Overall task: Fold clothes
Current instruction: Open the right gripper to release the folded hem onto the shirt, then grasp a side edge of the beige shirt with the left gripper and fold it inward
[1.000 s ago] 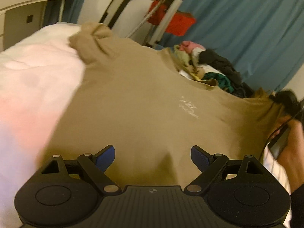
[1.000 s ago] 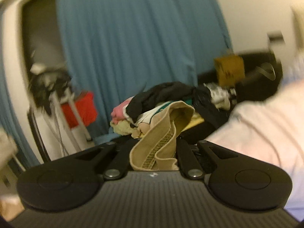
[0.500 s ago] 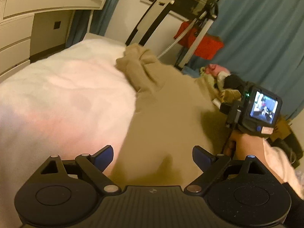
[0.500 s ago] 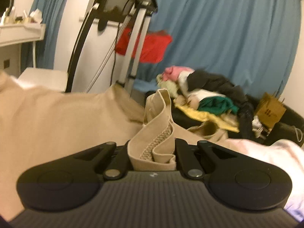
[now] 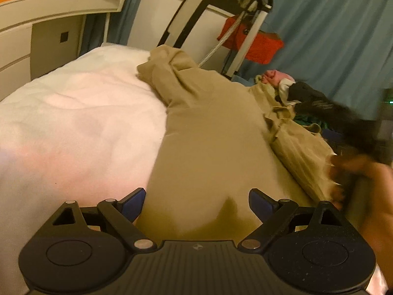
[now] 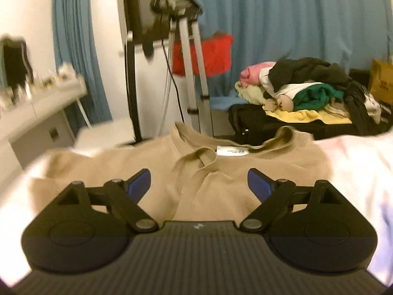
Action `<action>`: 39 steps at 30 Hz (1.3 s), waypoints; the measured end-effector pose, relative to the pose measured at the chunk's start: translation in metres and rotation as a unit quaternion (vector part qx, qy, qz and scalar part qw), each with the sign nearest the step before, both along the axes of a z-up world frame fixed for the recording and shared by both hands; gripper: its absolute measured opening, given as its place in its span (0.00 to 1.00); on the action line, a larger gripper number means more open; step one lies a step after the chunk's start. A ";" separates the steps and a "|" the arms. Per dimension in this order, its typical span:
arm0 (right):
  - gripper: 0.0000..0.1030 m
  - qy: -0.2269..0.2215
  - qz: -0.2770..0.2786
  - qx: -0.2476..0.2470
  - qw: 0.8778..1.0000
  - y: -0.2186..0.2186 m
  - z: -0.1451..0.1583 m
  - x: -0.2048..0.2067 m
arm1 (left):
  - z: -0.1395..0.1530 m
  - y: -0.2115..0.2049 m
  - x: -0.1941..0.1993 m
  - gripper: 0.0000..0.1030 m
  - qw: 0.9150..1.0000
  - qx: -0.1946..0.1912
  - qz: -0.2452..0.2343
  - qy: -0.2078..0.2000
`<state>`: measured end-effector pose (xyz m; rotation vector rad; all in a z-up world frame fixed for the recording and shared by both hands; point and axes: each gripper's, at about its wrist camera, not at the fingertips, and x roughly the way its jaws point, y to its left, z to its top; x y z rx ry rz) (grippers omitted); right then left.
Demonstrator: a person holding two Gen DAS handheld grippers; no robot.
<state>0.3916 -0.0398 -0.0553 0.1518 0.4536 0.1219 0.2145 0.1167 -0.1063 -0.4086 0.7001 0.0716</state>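
A tan long-sleeved shirt (image 5: 211,147) lies on the white bed (image 5: 73,123), one sleeve bunched toward the far edge. My left gripper (image 5: 196,202) is open and empty just above its near part. In the right wrist view the same shirt (image 6: 221,162) lies with its collar and white label facing me, a sleeve folded across the chest. My right gripper (image 6: 199,184) is open and empty above it. The right hand and its gripper (image 5: 356,162) show blurred at the right of the left wrist view.
A pile of mixed clothes (image 6: 307,91) sits on a black case beyond the bed. A tripod (image 6: 191,73) and red cloth (image 6: 203,54) stand before blue curtains. A white dresser (image 5: 36,36) is at the left.
My right gripper has opened and let go of the tan sleeve cuff, which now lies folded across the shirt. The left gripper stayed open and shifted its view slightly.
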 end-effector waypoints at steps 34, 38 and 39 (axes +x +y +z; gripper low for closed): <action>0.85 0.071 -0.045 0.295 0.952 -0.198 -0.008 -0.312 | -0.051 -0.190 -0.103 0.73 0.908 -0.188 -0.357 0.113; 0.85 0.073 -0.047 0.298 0.951 -0.199 -0.009 -0.311 | -0.053 -0.187 -0.100 0.68 0.874 -0.269 -0.391 0.106; 0.85 0.074 -0.048 0.298 0.951 -0.199 -0.010 -0.311 | -0.055 -0.187 -0.100 0.68 0.870 -0.277 -0.393 0.110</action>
